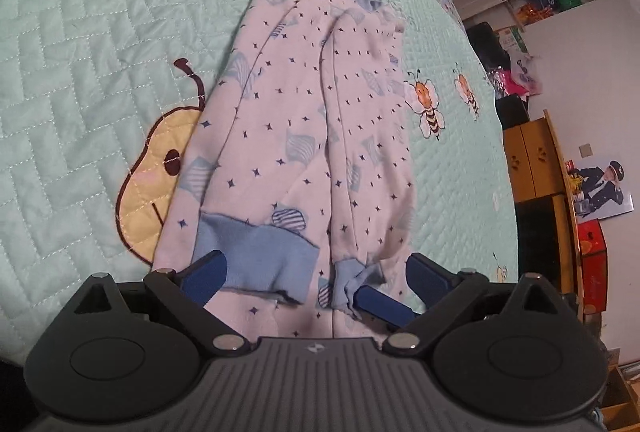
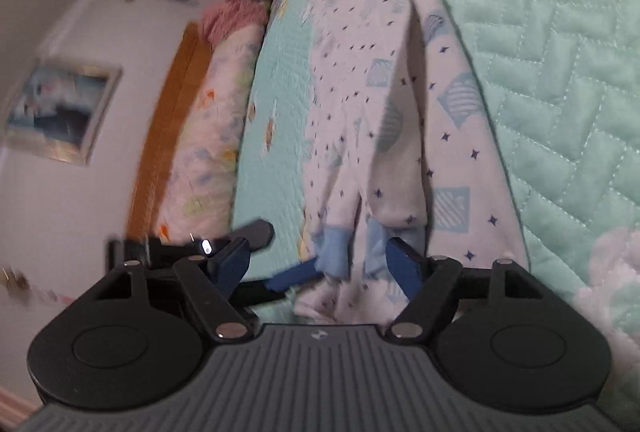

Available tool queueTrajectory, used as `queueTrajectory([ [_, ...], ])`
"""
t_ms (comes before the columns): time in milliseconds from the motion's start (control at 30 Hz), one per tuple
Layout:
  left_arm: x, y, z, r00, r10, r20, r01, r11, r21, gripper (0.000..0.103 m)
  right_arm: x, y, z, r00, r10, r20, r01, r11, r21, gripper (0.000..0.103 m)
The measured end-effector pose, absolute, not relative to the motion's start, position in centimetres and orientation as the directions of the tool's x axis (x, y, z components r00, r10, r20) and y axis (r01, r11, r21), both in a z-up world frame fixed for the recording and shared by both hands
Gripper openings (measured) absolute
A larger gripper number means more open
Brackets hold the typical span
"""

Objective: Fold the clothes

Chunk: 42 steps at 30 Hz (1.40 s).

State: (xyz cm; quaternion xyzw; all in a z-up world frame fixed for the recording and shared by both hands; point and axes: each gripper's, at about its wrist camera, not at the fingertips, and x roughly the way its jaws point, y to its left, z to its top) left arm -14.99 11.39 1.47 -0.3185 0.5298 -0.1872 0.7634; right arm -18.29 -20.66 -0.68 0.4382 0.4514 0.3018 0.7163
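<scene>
Top (image 1: 304,119) on quilt (image 1: 80,31): soft, light, floppy. L gripper (image 1: 316,280) and R gripper (image 2: 320,264) both spread at hem (image 1: 256,256); pinch the cuffs (image 1: 352,284).

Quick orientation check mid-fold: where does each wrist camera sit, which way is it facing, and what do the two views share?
Left wrist: sits on the left hand-held gripper, looking forward along the star-print garment on the green quilt, toward shelves and a doorway; its open blue fingers straddle the light-blue hem, and the other gripper's finger shows by the cuff.
Right wrist: sits on the right hand-held gripper, blurred, facing along the same garment toward the wooden headboard; open.
Shared: garment, quilt, cuffs; no hand shows.
</scene>
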Motion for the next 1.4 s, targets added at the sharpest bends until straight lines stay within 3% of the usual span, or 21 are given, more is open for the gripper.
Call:
queueTrajectory([
  [167, -15.2, 11.7, 1.5, 0.371, -0.63, -0.682, -0.059, 0.717, -0.695, 0.099, -18.9, -20.6, 2.3, 0.413, 0.769, -0.487, -0.041, 0.55, 0.834, 0.077],
  [367, -15.2, 11.4, 1.4, 0.371, -0.63, -0.682, -0.062, 0.716, -0.695, 0.103, -18.4, -22.0, 4.8, 0.519, 0.766, -0.38, -0.05, 0.471, 0.881, 0.08],
  [533, -15.1, 11.2, 1.4, 0.366, -0.63, -0.685, -0.047, 0.722, -0.69, 0.103, -17.5, -20.7, 1.8, 0.463, 0.773, -0.434, 0.028, 0.476, 0.879, 0.081],
  [567, -15.1, 11.3, 1.5, 0.366, -0.631, -0.684, -0.051, 0.72, -0.692, 0.103, -17.4, -20.6, 0.7, 0.434, 0.754, -0.492, 0.066, 0.518, 0.853, 0.08],
  [600, -15.1, 11.4, 1.5, 0.367, -0.632, -0.683, -0.055, 0.718, -0.694, 0.103, -17.6, -20.6, -0.3, 0.425, 0.741, -0.521, 0.067, 0.548, 0.834, 0.067],
  [633, -15.1, 11.4, 1.5, 0.367, -0.633, -0.681, -0.059, 0.715, -0.696, 0.103, -18.0, -20.9, -0.7, 0.441, 0.744, -0.502, 0.05, 0.538, 0.841, 0.065],
  [867, -15.6, 11.8, 3.3, 0.395, -0.644, -0.655, -0.033, 0.703, -0.711, 0.102, -18.1, -21.0, 2.4, 0.438, 0.724, -0.532, 0.007, 0.59, 0.808, 0.068],
  [1000, -15.6, 11.9, 4.6, 0.427, -0.693, -0.582, 0.004, 0.645, -0.765, 0.102, -17.7, -20.6, 2.8, 0.457, 0.788, -0.412, -0.021, 0.472, 0.881, 0.069],
  [1100, -14.7, 11.4, 3.1, 0.4, -0.687, -0.607, -0.036, 0.65, -0.759, 0.102, -17.1, -19.9, 0.3, 0.433, 0.794, -0.427, 0.035, 0.458, 0.888, 0.071],
  [1167, -14.6, 11.2, 1.2, 0.358, -0.663, -0.658, -0.084, 0.678, -0.73, 0.102, -17.2, -19.8, -1.9, 0.406, 0.791, -0.459, 0.087, 0.466, 0.88, 0.061],
  [1233, -15.1, 11.6, 0.7, 0.379, -0.673, -0.635, -0.074, 0.662, -0.746, 0.102, -17.9, -20.0, -2.1, 0.414, 0.785, -0.461, 0.062, 0.48, 0.875, 0.051],
  [1400, -15.2, 11.7, 1.8, 0.372, -0.657, -0.656, -0.076, 0.683, -0.727, 0.102, -18.3, -20.1, -1.3, 0.391, 0.79, -0.473, 0.053, 0.494, 0.868, 0.056],
])
